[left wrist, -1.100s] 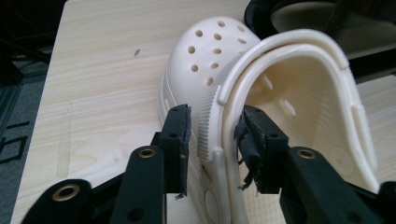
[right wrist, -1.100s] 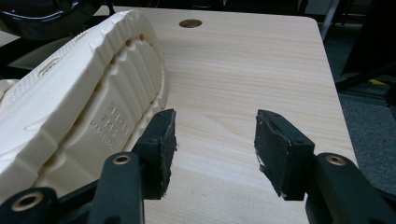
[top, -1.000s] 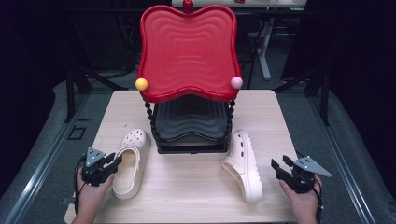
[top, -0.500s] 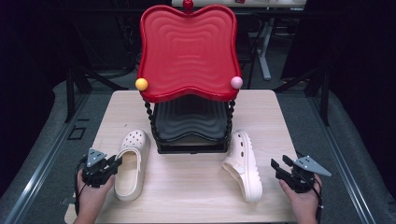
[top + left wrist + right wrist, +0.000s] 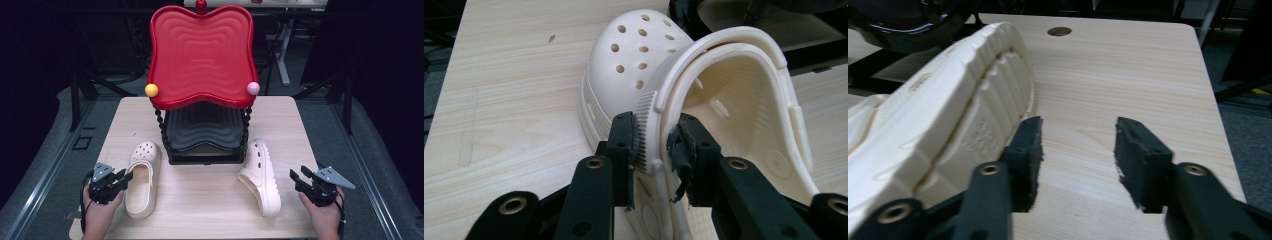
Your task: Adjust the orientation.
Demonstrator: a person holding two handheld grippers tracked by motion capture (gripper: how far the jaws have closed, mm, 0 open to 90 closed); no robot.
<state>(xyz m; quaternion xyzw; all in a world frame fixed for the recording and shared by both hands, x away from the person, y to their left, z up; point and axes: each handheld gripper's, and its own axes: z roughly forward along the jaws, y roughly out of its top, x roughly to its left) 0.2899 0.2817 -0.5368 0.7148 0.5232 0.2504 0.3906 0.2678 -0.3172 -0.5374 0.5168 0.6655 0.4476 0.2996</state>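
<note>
— What had changed in that last second?

— Little on the right, more on the left. The left tongs (image 5: 656, 145) had closed in on the left clog (image 5: 141, 177) in the lower left of the high view; a second earlier they had sat a shade farther back from it. In the left gripper view their jaws stood either side of the clog's side wall by the strap hinge, clamped on it as far as I could judge.

— And the shoe itself?

— It had barely shifted, lying sole-down on the counter (image 5: 205, 200), just beside the lower black tier of the two-tier shoe rack (image 5: 202, 132) with its red top shelf.

— The other side?

— The right tongs (image 5: 1075, 150) had stayed put with jaws apart, empty, in the lower right of the high view. The right clog (image 5: 261, 175) lay tipped on its side, its sole just beside the nearer jaw.

— So what did that mean?

— I judged the grasp on the left clog was made and a lift toward the rack could follow.
</note>
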